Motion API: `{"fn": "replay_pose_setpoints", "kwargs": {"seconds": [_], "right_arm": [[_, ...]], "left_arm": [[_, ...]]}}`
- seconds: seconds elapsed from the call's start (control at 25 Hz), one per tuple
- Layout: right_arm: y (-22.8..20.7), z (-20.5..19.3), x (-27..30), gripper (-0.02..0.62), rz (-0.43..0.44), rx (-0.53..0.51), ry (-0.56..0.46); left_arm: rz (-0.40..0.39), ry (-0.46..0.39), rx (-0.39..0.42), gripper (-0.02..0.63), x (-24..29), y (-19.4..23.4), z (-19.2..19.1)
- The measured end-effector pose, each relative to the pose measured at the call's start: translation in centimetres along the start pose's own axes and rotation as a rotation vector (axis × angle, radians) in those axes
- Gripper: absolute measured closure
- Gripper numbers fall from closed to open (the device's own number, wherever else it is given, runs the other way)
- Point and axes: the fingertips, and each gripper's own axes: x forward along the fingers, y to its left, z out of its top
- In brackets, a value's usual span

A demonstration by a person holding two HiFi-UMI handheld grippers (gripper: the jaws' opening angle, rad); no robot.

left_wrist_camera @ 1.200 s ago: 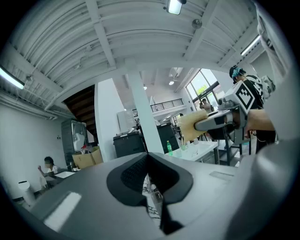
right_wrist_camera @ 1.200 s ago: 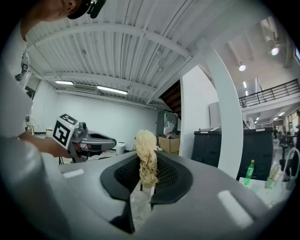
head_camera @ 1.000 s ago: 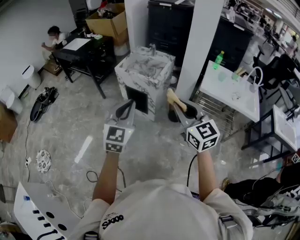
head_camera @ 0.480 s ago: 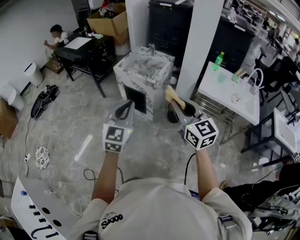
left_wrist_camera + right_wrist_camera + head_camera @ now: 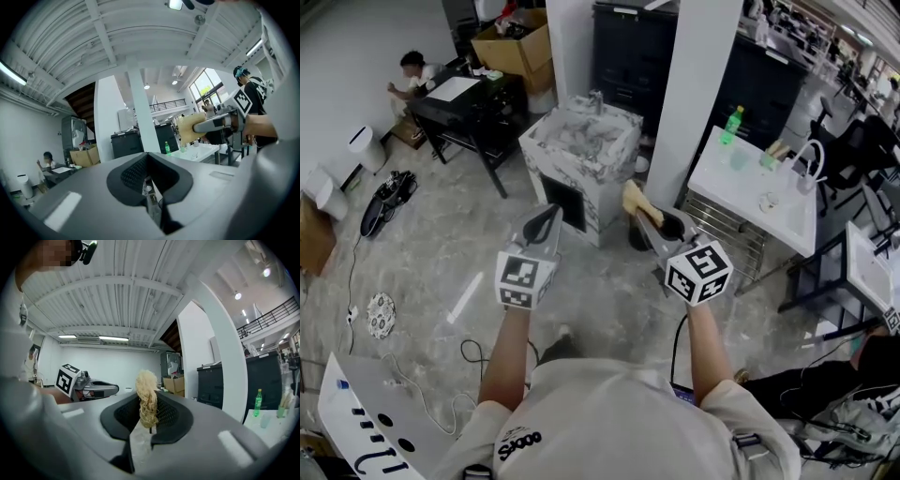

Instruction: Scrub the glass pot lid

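The glass pot lid cannot be picked out in any view; the nearest likely place, the basin of the marble-patterned counter (image 5: 581,155) ahead, holds only pale shapes too small to tell apart. The scrubbing piece is clear: a yellow fibrous scrub pad (image 5: 147,399) stands upright, pinched between the closed fingers of the right gripper (image 5: 147,417). In the head view it sticks out past the tip of that gripper (image 5: 643,216) as a yellow tuft (image 5: 635,199). The left gripper (image 5: 549,216) is held in the air beside it, the two apart and both pointing toward the marble counter. Its own view shows its fingers (image 5: 136,173) drawn together with nothing between them. To the right stands a white pillar (image 5: 705,84), and past it a white counter (image 5: 773,211) carrying a green bottle (image 5: 731,123). Far off to the left a person (image 5: 412,67) sits at a dark desk (image 5: 459,108).
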Motion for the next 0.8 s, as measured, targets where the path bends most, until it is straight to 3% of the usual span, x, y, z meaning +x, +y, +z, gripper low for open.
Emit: {"fn": "replay_pose_setpoints", "kwargs": {"seconds": [0.32, 0.8], "right_arm": [[-2.3, -1.1, 4.0, 0.549, 0.024, 0.026, 0.015], [-10.4, -0.3, 17.9, 0.54, -0.056, 0.012, 0.016]], "left_arm": [[-0.009, 0.015, -0.023, 0.595, 4.5, 2.6, -2.1], [-0.043, 0.021, -0.014, 0.595, 17.0, 13.9, -4.7]]}}
